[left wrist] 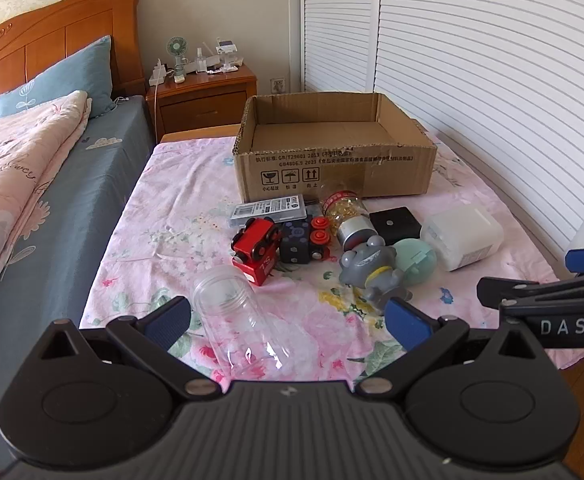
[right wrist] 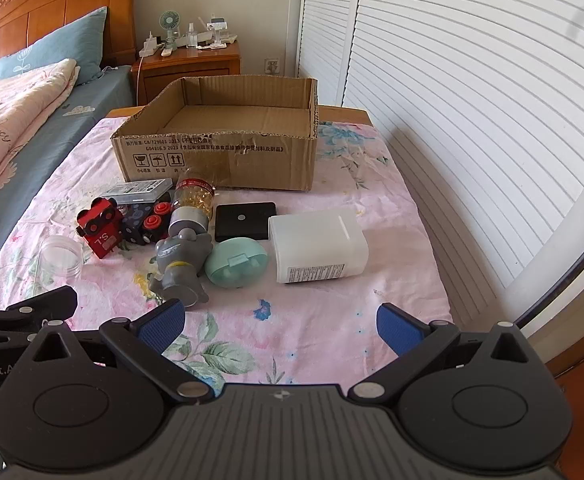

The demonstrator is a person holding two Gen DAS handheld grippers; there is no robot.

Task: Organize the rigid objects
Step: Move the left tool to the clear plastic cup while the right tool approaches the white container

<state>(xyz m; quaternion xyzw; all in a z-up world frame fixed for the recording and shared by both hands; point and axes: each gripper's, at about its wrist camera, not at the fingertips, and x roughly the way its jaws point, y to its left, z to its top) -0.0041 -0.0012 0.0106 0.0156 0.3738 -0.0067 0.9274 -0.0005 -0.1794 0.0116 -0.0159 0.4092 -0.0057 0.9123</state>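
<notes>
An open cardboard box (left wrist: 334,172) (right wrist: 219,160) stands empty at the far end of the floral-covered table. In front of it lie a clear plastic jar (left wrist: 239,320) (right wrist: 61,258), a red toy train (left wrist: 255,250) (right wrist: 99,232), a grey shark figure (left wrist: 372,270) (right wrist: 181,264), a mint case (left wrist: 416,260) (right wrist: 235,262), a white plastic box (left wrist: 462,236) (right wrist: 318,248), a black square box (left wrist: 396,220) (right wrist: 245,220) and a capsule bottle (left wrist: 346,216) (right wrist: 193,204). My left gripper (left wrist: 287,322) is open, the jar lying between its fingers. My right gripper (right wrist: 281,326) is open and empty over bare cloth.
A flat grey case (left wrist: 269,206) and a dark block with red wheels (left wrist: 306,240) lie by the train. A bed (left wrist: 31,184) runs along the left. A nightstand (left wrist: 203,96) stands behind. Louvred doors (left wrist: 492,80) line the right side.
</notes>
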